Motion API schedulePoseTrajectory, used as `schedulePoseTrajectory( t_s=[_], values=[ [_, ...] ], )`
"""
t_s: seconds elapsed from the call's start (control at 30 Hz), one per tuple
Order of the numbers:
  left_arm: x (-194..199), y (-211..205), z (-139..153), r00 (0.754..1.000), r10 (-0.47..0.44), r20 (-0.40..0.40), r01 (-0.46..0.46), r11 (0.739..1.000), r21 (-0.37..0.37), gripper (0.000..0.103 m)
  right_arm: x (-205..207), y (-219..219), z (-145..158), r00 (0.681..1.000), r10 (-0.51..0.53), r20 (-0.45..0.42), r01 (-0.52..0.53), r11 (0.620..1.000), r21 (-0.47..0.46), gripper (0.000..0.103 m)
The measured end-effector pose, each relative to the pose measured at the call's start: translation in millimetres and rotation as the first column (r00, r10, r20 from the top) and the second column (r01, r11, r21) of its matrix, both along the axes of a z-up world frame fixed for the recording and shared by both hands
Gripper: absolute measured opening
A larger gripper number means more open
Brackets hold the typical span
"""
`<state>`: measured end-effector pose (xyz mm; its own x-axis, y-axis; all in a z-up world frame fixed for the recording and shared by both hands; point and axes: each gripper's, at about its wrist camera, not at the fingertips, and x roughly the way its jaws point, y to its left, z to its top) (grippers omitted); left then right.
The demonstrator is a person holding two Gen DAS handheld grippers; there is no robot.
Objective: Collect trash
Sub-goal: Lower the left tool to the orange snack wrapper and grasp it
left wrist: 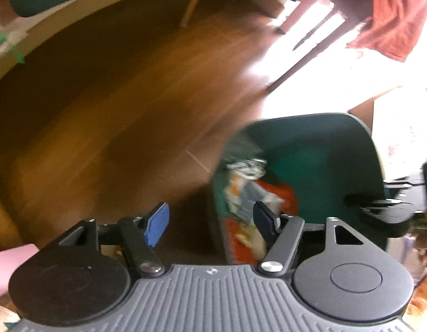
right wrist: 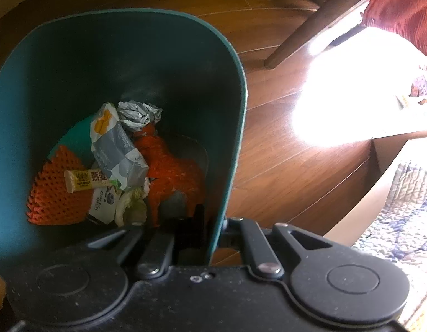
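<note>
Your right gripper (right wrist: 210, 229) clamps the bin (right wrist: 233, 144) wall.
Your left gripper (left wrist: 210, 218) jaws stand open, empty, beside the trash (right wrist: 116, 149).

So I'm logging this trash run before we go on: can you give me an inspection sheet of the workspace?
Surface: wooden floor, sun glare on part.
Job's things: green bin holds crumpled paper, wrappers, a snack bar and orange netting.
Clutter: nothing seen loose on the floor.
Grippers: left gripper open, empty, beside the bin; right gripper shut on the bin's rim.
Cables: nothing seen.
Surroundings: chair legs, red cloth, patterned fabric.
</note>
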<state>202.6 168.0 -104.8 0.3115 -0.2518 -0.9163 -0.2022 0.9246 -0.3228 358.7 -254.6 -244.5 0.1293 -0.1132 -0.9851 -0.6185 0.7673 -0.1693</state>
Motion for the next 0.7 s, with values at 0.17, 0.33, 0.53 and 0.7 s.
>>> schedulePoseTrajectory(
  t_s=[0.17,0.33,0.53,0.7],
  values=[
    [-1.8,25.8,-28.4,0.997,0.070,-0.042,-0.066,0.994,0.092,0.078,-1.8,-2.4,2.7,0.999,0.001,-0.035,0.000,0.999,0.039,0.014],
    [-6.0,36.7,-92.1,0.978,0.113,-0.178,-0.072,0.973,0.221,0.078,2.9,-13.1,-0.7,0.997,-0.037,-0.070,0.043,0.996,0.077,0.019],
    [-8.6,32.5,-175.2,0.938,0.074,-0.338,0.039,0.948,0.316,0.078,10.6,-27.7,-0.8,0.988,-0.120,-0.093,0.131,0.984,0.122,0.021],
    [-14.7,45.0,-229.3,0.857,0.200,-0.474,-0.106,0.970,0.218,0.078,13.4,-35.9,4.0,0.982,-0.151,-0.115,0.168,0.974,0.151,0.023]
  ],
)
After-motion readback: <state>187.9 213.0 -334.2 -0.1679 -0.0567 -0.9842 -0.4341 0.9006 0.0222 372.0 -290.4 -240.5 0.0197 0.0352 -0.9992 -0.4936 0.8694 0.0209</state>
